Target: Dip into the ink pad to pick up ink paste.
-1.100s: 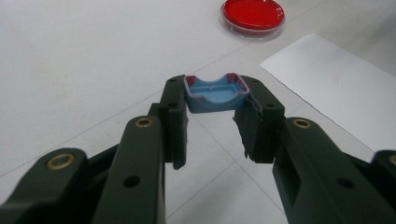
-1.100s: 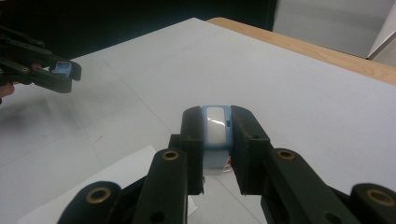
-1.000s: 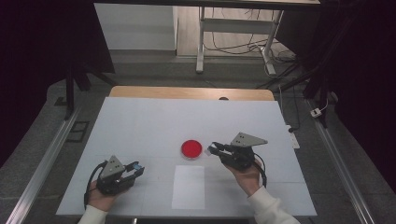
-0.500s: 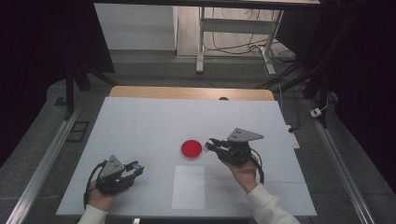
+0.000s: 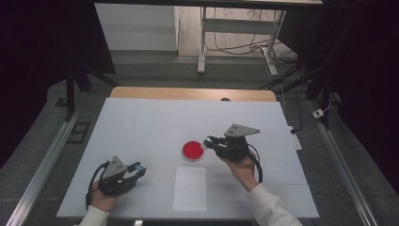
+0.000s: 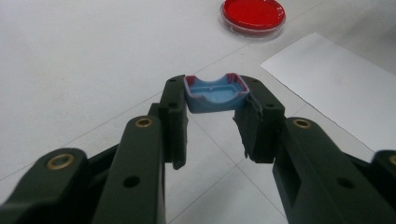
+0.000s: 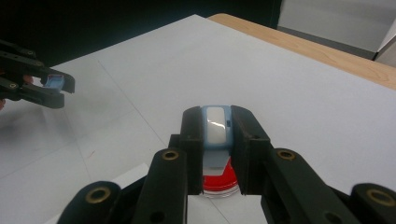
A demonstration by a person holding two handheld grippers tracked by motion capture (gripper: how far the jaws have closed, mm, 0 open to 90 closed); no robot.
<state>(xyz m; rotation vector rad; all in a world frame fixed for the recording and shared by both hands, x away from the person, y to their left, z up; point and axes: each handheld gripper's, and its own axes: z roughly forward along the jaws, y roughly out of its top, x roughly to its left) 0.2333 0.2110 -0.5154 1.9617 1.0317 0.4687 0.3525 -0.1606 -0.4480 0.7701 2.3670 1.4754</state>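
Observation:
A round red dish (image 5: 193,150) lies at the table's middle. My right gripper (image 5: 208,140) hovers at the dish's right edge, shut on a pale blue piece with a white face (image 7: 215,128); the red dish (image 7: 219,184) shows just below the jaws. At the front left, my left gripper (image 5: 140,168) is shut on a small blue cap (image 6: 215,93) with reddish rims, held hollow side up just above the table. The dish (image 6: 252,16) lies well ahead of it. In the right gripper view the left gripper (image 7: 56,86) sits far off at the left.
A white sheet of paper (image 5: 190,188) lies flat in front of the dish, between the two hands. The white table (image 5: 141,122) ends in a wooden strip (image 5: 193,93) at the far side. Metal rails run along both sides.
My right gripper has crept left and slightly farther away with its piece, reaching the dish's right edge. The left gripper and the dish have stayed put.

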